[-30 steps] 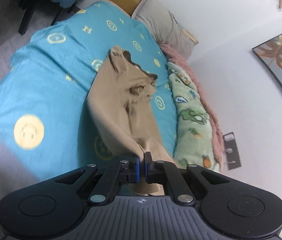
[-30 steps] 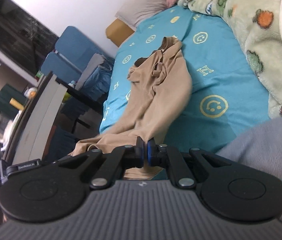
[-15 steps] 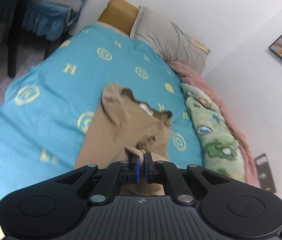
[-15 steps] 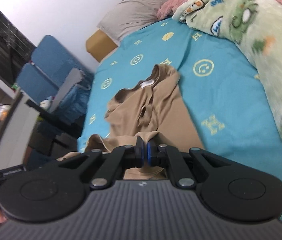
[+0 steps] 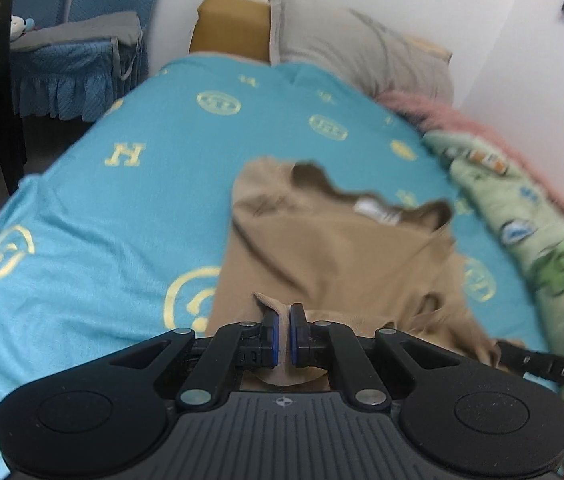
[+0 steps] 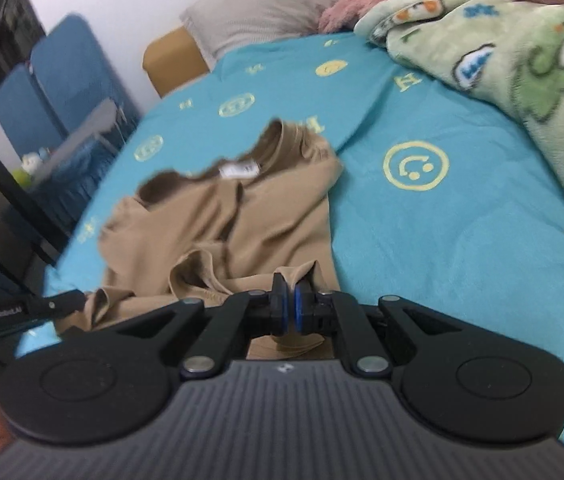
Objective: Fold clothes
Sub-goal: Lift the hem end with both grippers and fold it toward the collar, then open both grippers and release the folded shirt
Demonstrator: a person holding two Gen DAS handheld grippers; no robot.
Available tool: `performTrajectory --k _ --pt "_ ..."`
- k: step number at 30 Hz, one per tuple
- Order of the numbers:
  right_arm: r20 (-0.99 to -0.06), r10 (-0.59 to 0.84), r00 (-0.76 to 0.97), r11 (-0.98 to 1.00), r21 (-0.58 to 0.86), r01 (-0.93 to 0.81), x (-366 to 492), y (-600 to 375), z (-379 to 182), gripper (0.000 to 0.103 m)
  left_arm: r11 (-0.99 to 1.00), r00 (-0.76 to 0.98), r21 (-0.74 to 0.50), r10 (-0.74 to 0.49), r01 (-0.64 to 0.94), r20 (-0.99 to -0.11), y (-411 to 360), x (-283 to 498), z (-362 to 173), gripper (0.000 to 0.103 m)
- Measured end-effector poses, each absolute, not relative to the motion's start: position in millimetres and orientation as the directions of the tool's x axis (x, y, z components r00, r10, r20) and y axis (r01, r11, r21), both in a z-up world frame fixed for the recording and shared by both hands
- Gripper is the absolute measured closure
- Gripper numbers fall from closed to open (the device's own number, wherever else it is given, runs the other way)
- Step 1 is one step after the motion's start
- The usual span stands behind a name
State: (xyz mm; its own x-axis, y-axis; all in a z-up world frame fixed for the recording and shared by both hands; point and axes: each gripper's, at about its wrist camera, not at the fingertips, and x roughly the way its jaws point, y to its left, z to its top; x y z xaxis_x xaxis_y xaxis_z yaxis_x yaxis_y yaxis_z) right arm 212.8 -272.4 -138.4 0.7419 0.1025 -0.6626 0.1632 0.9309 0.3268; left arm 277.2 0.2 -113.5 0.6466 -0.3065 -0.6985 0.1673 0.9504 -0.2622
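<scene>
White wall [image 5: 481, 20], bed with turquoise patterned sheet [image 5: 122, 208], grey pillow [image 5: 353, 52], green fleece blanket [image 6: 521, 64], blue chairs [image 6: 62, 88]

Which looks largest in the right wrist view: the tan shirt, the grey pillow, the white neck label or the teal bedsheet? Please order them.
As they look in that view, largest to smallest:
1. teal bedsheet
2. tan shirt
3. grey pillow, though it lies farther from the camera, so its true size is unsure
4. white neck label
</scene>
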Motion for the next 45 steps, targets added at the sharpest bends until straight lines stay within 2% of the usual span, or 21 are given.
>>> performTrajectory --k 3,6,7,8,10,13,15,16,17,21,29,32,39,45 --pt "-0.683 0.087 0.725 0.946 0.284 0.154 218 -266 -160 0.095 0.958 0.656 -0.219 -0.286 0.184 -0.699 -2 279 -135 0.083" --pt "-0.692 0.069 0.719 0.962 0.236 0.134 220 -259 -163 0.095 0.957 0.670 -0.198 -0.288 0.210 -0.684 -3 275 -135 0.083" --pt "-0.697 0.065 0.714 0.965 0.227 0.134 221 -258 -161 0.095 0.957 0.671 -0.192 -0.289 0.218 -0.682 -4 274 -135 0.078" --pt "-0.702 0.063 0.710 0.964 0.226 0.138 221 -258 -158 0.094 0.958 0.667 -0.179 -0.284 0.223 -0.689 -5 273 -132 0.072" --pt "-0.701 0.061 0.710 0.958 0.241 0.155 217 -259 -151 0.094 0.964 0.667 -0.143 -0.260 0.226 -0.698 -10 268 -122 0.039" --pt "-0.697 0.042 0.716 0.947 0.256 0.194 208 -260 -138 0.088 0.968 0.700 -0.095 -0.235 0.234 -0.674 -15 250 -99 0.022" --pt "-0.681 0.013 0.732 0.954 0.227 0.194 197 -257 -124 0.061 0.962 0.716 -0.072 -0.244 0.262 -0.654 -19 235 -82 0.018" --pt "-0.664 0.008 0.748 0.959 0.218 0.184 189 -254 -115 0.029 0.961 0.721 -0.062 -0.243 0.269 -0.648 -21 228 -73 0.017" --pt "-0.642 0.004 0.767 0.962 0.213 0.173 181 -252 -106 0.011 0.960 0.729 -0.058 -0.248 0.276 -0.639 -22 219 -64 0.016" --pt "-0.587 -0.003 0.810 0.969 0.197 0.146 152 -243 -74 0.011 0.952 0.765 -0.053 -0.276 0.302 -0.582 -20 182 -29 0.002" --pt "-0.485 -0.006 0.875 0.978 0.181 0.107 88 -225 -29 0.011 0.945 0.810 -0.055 -0.305 0.322 -0.501 -8 113 17 0.000" --pt "-0.435 -0.019 0.900 0.983 0.156 0.096 64 -214 -21 0.011 0.948 0.833 -0.002 -0.280 0.317 -0.477 -5 91 24 0.000" --pt "-0.373 0.006 0.928 0.984 0.168 0.061 32 -200 -25 0.011 0.942 0.861 0.045 -0.285 0.334 -0.420 -1 50 28 0.000" --pt "-0.342 0.018 0.940 0.981 0.188 0.050 20 -200 -31 0.011 0.935 0.850 0.031 -0.306 0.353 -0.428 -5 41 19 0.000"
